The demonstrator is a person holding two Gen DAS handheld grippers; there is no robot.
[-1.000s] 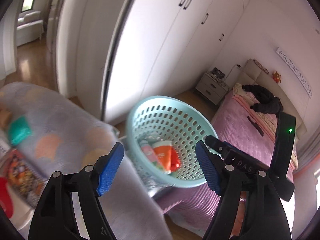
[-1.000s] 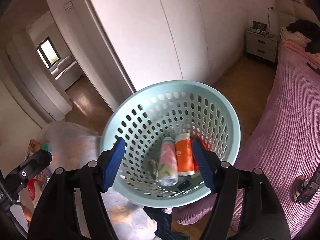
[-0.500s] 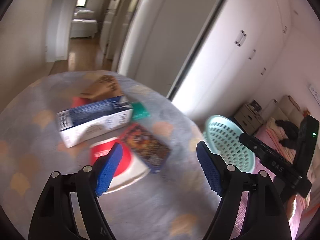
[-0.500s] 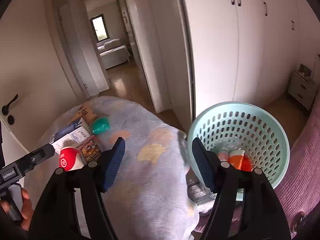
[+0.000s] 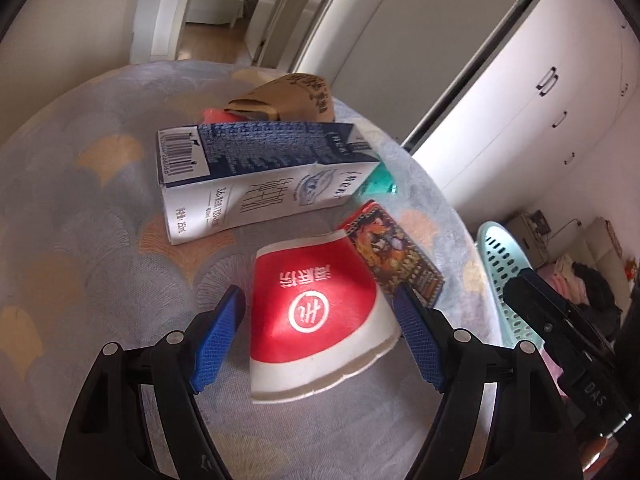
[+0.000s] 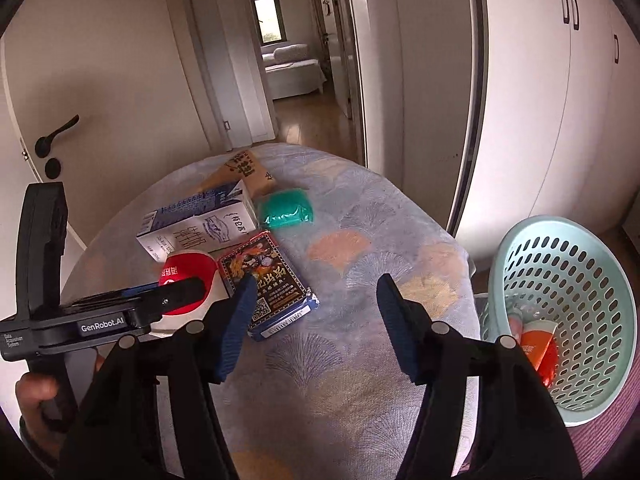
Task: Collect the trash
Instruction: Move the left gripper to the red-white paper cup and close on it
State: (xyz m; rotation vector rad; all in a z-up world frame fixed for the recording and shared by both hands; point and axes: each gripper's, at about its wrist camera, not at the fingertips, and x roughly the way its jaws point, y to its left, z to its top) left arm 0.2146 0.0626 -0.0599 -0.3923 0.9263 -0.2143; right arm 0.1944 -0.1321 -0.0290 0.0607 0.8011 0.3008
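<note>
A red and white paper cup [image 5: 316, 312] lies on its side on the round table, between the open jaws of my left gripper [image 5: 320, 336]; the pads stand clear of it. Behind it lie a blue and white milk carton [image 5: 256, 180], a brown paper cup sleeve [image 5: 288, 98], a green wrapper [image 5: 378, 180] and a dark printed pack [image 5: 396, 256]. My right gripper [image 6: 316, 320] is open and empty above the table, just right of the printed pack [image 6: 266, 284]. The mint basket [image 6: 568, 304] stands at the right and holds an orange packet [image 6: 538, 344].
The table carries a grey-blue cloth [image 6: 360, 240] with fan patterns. White wardrobes [image 6: 540, 100] stand behind the basket. A door with a black handle [image 6: 54, 140] is at the left, an open doorway [image 6: 296, 72] beyond. A pink bed [image 5: 576, 276] lies far right.
Both grippers have swung left from the basket to the table. My left gripper has come down close, so that its open jaws now stand either side of the red cup.
</note>
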